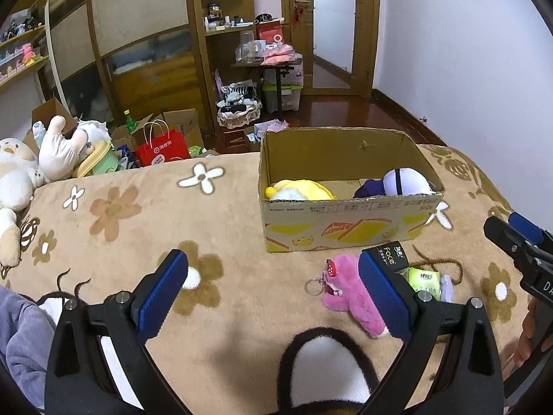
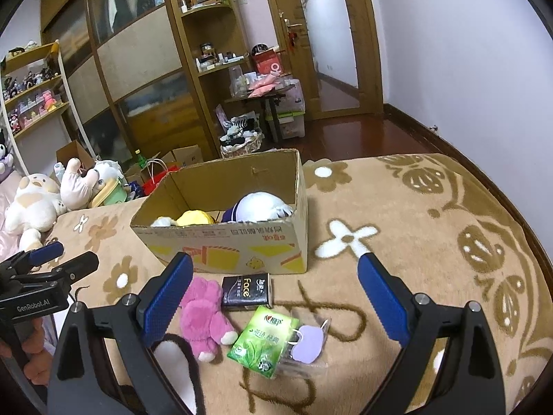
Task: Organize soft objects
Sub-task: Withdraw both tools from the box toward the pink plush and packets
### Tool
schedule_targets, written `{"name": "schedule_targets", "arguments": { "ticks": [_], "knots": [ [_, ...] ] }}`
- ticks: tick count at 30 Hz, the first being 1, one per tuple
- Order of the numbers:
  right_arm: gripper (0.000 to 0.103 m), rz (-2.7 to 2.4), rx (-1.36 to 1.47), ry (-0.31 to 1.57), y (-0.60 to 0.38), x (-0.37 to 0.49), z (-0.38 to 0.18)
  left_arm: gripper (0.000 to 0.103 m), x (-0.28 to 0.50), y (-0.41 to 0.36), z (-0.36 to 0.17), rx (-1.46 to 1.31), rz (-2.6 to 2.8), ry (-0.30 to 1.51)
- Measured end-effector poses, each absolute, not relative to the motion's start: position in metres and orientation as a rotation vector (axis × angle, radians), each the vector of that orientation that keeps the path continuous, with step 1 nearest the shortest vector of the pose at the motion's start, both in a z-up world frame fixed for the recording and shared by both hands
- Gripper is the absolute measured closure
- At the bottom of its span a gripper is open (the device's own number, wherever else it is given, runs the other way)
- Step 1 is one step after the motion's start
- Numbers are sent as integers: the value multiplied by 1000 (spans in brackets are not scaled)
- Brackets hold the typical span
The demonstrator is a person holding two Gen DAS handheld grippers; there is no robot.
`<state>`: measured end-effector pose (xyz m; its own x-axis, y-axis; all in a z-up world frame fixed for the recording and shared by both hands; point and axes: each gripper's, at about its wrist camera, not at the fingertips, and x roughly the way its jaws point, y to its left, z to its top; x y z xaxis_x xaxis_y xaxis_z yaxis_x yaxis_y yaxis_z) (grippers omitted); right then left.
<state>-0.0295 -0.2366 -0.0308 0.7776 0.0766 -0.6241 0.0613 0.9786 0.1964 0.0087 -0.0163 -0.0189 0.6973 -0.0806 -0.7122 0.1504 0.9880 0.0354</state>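
Both hand-held grippers, the left hand-held gripper and the right hand-held gripper, are held wide apart and empty over the bed, probably so the pink plush toy can be put in the cardboard box.

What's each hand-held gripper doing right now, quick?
Left hand-held gripper: open, holding nothing, above the blanket near the pink plush.
Right hand-held gripper: open, holding nothing.

My left gripper hangs with its jaws spread wide, nothing between the blue pads. My right gripper hangs likewise, wide apart and empty. A hand grips the left handle.
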Motion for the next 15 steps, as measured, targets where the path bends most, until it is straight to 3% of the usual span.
{"name": "schedule_targets", "arguments": {
  "ticks": [15],
  "knots": [
    [3, -23, 248, 761, -243, -21, -47, 5, 21, -26, -31, 26, -182, 837]
  ]
}}
